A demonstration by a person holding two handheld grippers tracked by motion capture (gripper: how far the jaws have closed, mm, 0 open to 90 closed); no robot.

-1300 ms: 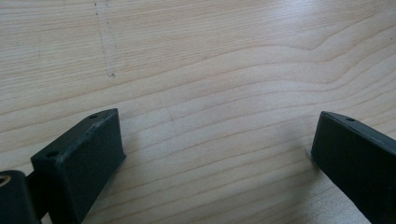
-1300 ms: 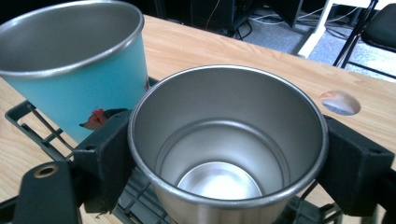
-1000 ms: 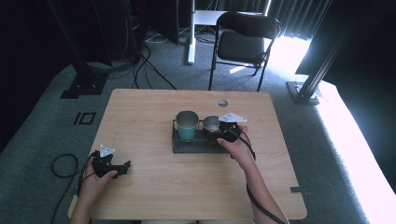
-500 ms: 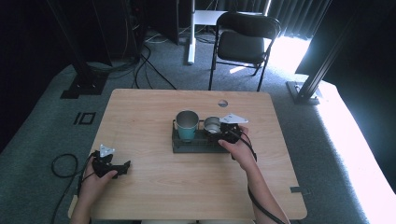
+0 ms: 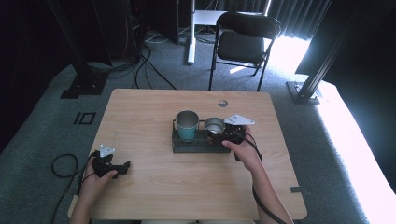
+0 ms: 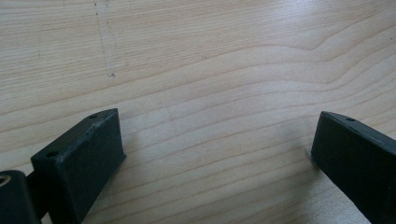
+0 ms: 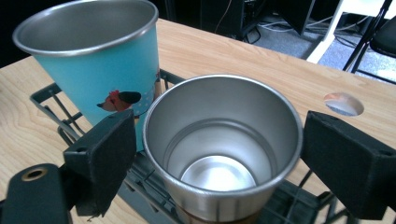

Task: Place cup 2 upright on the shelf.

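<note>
A plain steel cup (image 7: 219, 154) stands upright in a black wire rack (image 7: 51, 100), next to a taller teal cup (image 7: 93, 56) with a small cartoon print. My right gripper (image 7: 219, 126) is open, one jaw on each side of the steel cup, both close to its wall. From above, the rack (image 5: 187, 145) lies mid-table with the teal cup (image 5: 187, 126) left of the steel cup (image 5: 215, 126), and the right gripper (image 5: 232, 133) is at the rack's right end. My left gripper (image 5: 112, 167) rests open near the table's front left; its jaws (image 6: 215, 126) frame bare wood.
The wooden table (image 5: 154, 186) has a round cable hole (image 5: 222, 103) behind the rack. A black chair (image 5: 243, 42) and a white desk leg stand beyond the far edge. Cables lie on the grey floor at the left.
</note>
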